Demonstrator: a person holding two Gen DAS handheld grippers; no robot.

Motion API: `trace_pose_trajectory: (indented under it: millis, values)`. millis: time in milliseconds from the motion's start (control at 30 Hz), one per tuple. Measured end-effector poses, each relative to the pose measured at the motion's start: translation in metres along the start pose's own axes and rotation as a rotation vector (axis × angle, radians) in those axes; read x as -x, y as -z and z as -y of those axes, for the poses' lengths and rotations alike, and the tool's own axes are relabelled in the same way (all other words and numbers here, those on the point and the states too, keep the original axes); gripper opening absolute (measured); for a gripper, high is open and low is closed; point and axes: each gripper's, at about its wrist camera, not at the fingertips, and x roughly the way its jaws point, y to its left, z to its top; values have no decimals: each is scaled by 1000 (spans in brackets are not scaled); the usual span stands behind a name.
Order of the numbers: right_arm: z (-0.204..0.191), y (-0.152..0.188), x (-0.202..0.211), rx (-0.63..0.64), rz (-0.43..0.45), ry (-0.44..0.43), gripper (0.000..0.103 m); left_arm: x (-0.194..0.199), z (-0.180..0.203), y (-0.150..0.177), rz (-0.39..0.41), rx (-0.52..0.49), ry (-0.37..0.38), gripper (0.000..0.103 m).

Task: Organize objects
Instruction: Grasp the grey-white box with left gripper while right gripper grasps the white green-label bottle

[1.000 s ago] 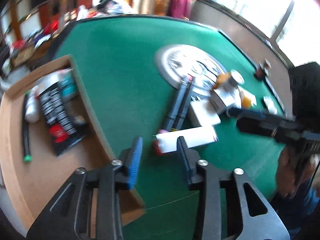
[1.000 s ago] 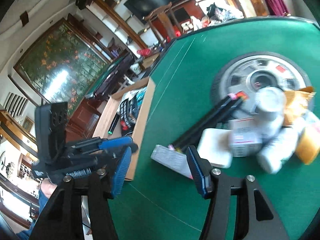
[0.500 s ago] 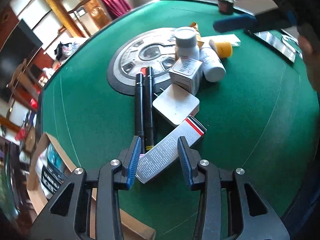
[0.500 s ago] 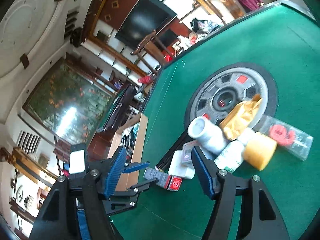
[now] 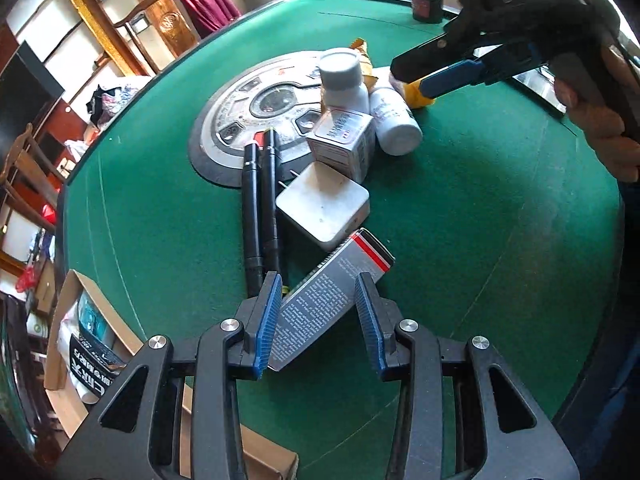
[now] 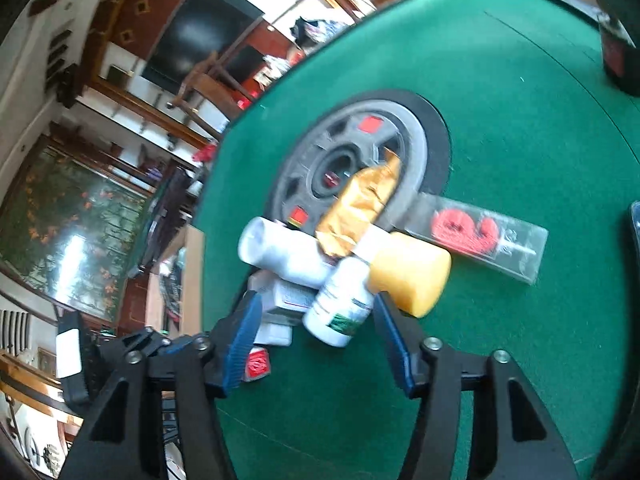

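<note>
Cardboard box (image 5: 64, 300) with packets; left fingers (image 5: 266, 316) spread around carton (image 5: 320, 300), right's closing.

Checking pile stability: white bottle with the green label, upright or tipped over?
Tipped. The white bottle with the green label lies on its side on the green felt, leaning against the small boxes.

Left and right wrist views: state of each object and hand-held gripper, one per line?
Left hand-held gripper: open, straddling the grey carton.
Grey carton: flat on the felt, not gripped.
Right hand-held gripper: closing around the labelled bottle, pads not yet pressing.
Labelled bottle: on its side.
White jar: upright, capped.
Black markers: side by side, capped.
Cardboard box: open, partly filled.
</note>
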Motion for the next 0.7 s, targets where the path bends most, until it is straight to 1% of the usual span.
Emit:
trace_pose_trajectory:
  millis: [67, 100, 167, 200, 267, 300, 367, 400, 467, 500, 533, 567, 600, 667, 700]
  values:
    - [5, 1, -2, -4, -3, 13, 56, 0, 3, 0, -2, -14, -5, 40]
    - [6, 1, -5, -6, -4, 38, 56, -1, 4, 0, -9, -20, -3, 44]
    - [9, 2, -10, -18, -21, 42, 56, -9, 7, 0, -42, -40, -10, 44]
    - [11, 3, -9, -23, -29, 38, 56, -15, 9, 1, -63, -52, -21, 50]
    - [14, 5, -9, -22, -28, 48, 56, -24, 12, 1, -86, -61, -34, 51]
    - [12, 5, -10, -9, -22, 59, 56, -23, 13, 1, -70, -53, -32, 51]
    - [10, 5, -12, 13, -12, 90, 56, -27, 15, 2, -66, -37, -10, 51]
    - [8, 5, -13, 22, 0, 97, 56, -29, 16, 2, -60, -25, -18, 51]
    - [3, 5, -19, 63, 7, 145, 56, -32, 18, 2, -49, 38, -38, 51]
    - [2, 6, -22, 80, 14, 167, 56, -34, 16, 0, -50, 86, -42, 49]
    - [-1, 5, -24, 90, 18, 171, 56, -35, 17, 1, -50, 148, -43, 44]
    - [-4, 4, -26, 107, 25, 177, 56, -36, 18, 4, -44, 223, -29, 38]
    - [-8, 5, -28, 137, 35, 192, 56, -36, 20, 6, -35, 275, -14, 32]
    - [-14, 6, -32, 192, 51, 230, 56, -36, 26, 13, -5, 373, 10, 32]
    - [-17, 6, -36, 216, 53, 249, 56, -36, 30, 14, 8, 394, 16, 32]
